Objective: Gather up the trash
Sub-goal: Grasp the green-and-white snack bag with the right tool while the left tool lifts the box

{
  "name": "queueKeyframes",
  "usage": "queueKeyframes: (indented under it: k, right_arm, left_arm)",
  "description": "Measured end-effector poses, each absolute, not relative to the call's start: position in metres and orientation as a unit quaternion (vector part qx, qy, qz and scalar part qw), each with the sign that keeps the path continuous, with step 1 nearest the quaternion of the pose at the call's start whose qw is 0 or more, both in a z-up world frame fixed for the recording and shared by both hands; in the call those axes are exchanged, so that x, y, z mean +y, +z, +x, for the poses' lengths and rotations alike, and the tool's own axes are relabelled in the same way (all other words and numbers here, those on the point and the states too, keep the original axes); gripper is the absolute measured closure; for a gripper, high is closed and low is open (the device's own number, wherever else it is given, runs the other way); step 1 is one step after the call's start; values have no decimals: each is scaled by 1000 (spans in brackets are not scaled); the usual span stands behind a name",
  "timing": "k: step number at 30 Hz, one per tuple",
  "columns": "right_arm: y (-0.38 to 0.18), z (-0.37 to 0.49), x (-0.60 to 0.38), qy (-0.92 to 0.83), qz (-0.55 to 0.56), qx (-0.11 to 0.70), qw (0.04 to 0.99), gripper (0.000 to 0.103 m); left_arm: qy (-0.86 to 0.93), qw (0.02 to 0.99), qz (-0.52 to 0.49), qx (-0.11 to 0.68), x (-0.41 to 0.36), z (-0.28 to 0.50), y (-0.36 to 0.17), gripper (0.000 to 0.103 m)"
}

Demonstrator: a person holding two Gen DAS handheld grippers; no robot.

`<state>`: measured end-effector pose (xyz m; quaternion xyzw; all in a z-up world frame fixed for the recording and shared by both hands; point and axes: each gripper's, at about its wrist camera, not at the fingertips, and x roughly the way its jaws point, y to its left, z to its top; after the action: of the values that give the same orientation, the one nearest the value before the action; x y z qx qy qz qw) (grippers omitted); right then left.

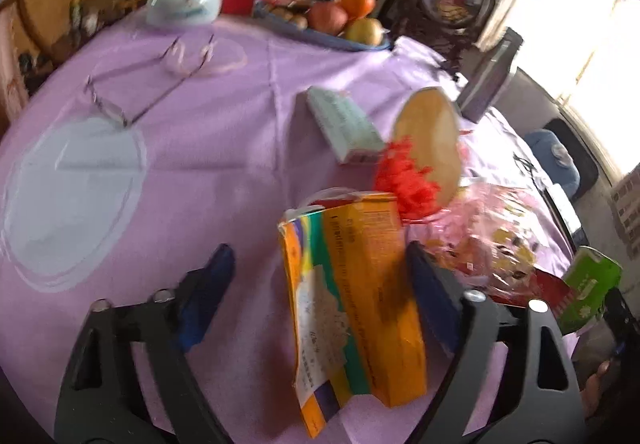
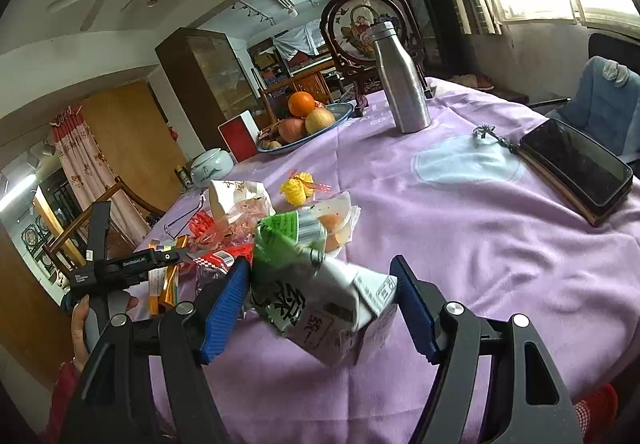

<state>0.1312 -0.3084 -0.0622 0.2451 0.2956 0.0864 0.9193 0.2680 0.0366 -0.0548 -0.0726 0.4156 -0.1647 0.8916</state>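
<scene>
- Landmark: trash pile (image 2: 256, 228) of wrappers on the purple tablecloth (image 2: 460, 244).
- Left gripper (image 1: 320, 296) jaws apart; orange box (image 1: 352, 304) between them, leaning against the right-hand blue pad, the other pad clear of it. Released, not clamped.
- Orange box sits just at the near edge of the pile.
- Right gripper (image 2: 320, 308) jaws apart; crumpled green-and-white bag (image 2: 316, 292) between them, left pad touching it. Can't tell if squeezed.
- That bag lies right beside the pile, near side.
- Fruit plate (image 2: 344, 112), metal bottle (image 2: 400, 80) well beyond the pile; phone (image 2: 580, 168) far right of it.
</scene>
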Motion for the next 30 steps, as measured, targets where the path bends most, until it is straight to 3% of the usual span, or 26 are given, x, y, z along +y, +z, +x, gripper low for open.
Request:
queueKeyframes:
  k: [1,4,12,30]
  right_arm:
    - [-62,130,-309,87,246,294,919,32]
    - [-60,127,-308,88,244,295,920,32]
    - [-73,134,-291,104,225,328,912,32]
    - [-32,56,-365,66,274,231,931,33]
  left_arm:
    - [-176,893,-59,409,32,263,-52,45]
    - [-186,895,-60,402,30,253,-49,54]
    - [-195,900,-130,367,53,211,-34,55]
    - [-268,901,-99,327,-15,142,17,59]
